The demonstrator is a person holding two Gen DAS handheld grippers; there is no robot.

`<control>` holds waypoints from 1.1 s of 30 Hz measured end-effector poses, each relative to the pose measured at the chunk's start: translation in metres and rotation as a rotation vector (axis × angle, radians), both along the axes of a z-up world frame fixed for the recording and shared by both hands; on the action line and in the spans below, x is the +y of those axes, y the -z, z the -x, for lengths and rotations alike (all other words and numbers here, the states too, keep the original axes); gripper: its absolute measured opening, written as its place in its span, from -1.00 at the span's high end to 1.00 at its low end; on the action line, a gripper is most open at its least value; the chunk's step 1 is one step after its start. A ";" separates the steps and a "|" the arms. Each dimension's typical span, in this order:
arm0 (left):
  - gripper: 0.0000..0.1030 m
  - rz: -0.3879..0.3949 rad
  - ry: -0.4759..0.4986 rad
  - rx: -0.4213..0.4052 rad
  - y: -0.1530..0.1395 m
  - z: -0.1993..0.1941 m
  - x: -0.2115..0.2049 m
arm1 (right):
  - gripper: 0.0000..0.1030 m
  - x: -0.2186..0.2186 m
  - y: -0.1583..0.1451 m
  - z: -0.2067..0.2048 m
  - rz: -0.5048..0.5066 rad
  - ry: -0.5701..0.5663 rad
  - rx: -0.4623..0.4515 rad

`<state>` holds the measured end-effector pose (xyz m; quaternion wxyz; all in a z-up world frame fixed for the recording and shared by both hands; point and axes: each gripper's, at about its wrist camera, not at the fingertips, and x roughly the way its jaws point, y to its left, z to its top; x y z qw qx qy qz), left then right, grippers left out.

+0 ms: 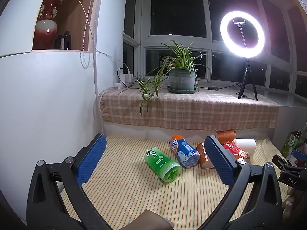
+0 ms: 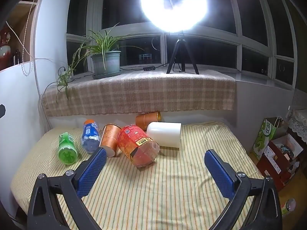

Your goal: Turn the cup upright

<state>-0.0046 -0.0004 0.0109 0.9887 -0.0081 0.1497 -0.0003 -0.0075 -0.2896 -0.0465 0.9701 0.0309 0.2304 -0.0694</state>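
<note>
A white cup (image 2: 165,134) lies on its side on the striped mat (image 2: 163,187), far of centre; it also shows in the left wrist view (image 1: 245,146). Beside it lie a red bottle (image 2: 138,145), two orange-brown cups (image 2: 110,140) (image 2: 148,119), a blue bottle (image 2: 90,134) and a green bottle (image 2: 66,148). My right gripper (image 2: 155,155) is open and empty, just short of the red bottle. My left gripper (image 1: 153,141) is open and empty, with the green bottle (image 1: 163,163) and blue bottle (image 1: 184,151) ahead between its fingers.
A cloth-covered window ledge (image 2: 138,94) behind the mat carries a potted plant (image 2: 106,61) and a ring light on a tripod (image 2: 181,57). A white cabinet (image 1: 48,105) stands at the left. Boxes and a green bag (image 2: 268,134) stand on the floor at the right.
</note>
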 end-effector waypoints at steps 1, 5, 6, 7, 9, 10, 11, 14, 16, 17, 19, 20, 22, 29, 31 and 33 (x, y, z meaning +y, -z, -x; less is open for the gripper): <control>-1.00 0.003 -0.002 -0.002 -0.005 0.001 0.000 | -1.00 0.003 0.002 0.002 0.000 0.000 -0.001; -1.00 0.008 -0.008 -0.003 -0.008 0.003 0.002 | -1.00 0.003 0.003 0.003 -0.001 -0.001 -0.002; -1.00 0.009 -0.008 -0.003 -0.008 0.003 0.002 | -1.00 0.003 0.003 0.003 0.000 -0.001 -0.002; -1.00 0.009 -0.008 -0.004 -0.007 0.003 0.003 | -1.00 0.003 0.003 0.001 0.000 -0.002 -0.003; -1.00 0.008 -0.009 -0.006 -0.008 0.003 0.003 | -1.00 0.004 0.000 0.003 0.004 -0.004 -0.003; -1.00 0.011 -0.007 -0.006 -0.007 0.003 0.004 | -1.00 0.005 0.000 0.003 0.005 -0.005 -0.003; -1.00 0.012 -0.007 -0.005 -0.007 0.003 0.004 | -1.00 0.005 0.000 0.003 0.005 -0.006 -0.002; -1.00 0.011 -0.006 -0.006 -0.007 0.004 0.004 | -1.00 0.006 0.001 0.003 0.006 -0.009 -0.001; -1.00 0.009 -0.008 -0.008 -0.006 0.004 0.003 | -1.00 0.006 0.001 0.003 0.005 -0.009 -0.001; -1.00 0.010 -0.008 -0.008 -0.006 0.004 0.004 | -1.00 0.006 0.001 0.003 0.005 -0.007 -0.002; -1.00 0.011 -0.008 -0.008 -0.006 0.004 0.004 | -1.00 0.006 0.001 0.003 0.003 -0.008 -0.001; -1.00 0.009 -0.009 -0.008 -0.006 0.004 0.003 | -1.00 0.006 0.001 0.003 0.004 -0.008 -0.002; -1.00 0.010 -0.009 -0.007 -0.006 0.004 0.004 | -1.00 0.007 0.001 0.003 0.006 -0.008 -0.003; -1.00 0.010 -0.008 -0.009 -0.004 0.005 0.004 | -1.00 0.009 0.003 0.001 0.005 -0.011 0.005; -1.00 0.010 -0.008 -0.007 -0.003 0.004 0.003 | -1.00 0.010 0.004 0.000 0.005 -0.011 0.006; -1.00 0.010 -0.008 -0.006 -0.002 0.004 0.004 | -1.00 0.010 0.004 0.001 0.005 -0.012 0.006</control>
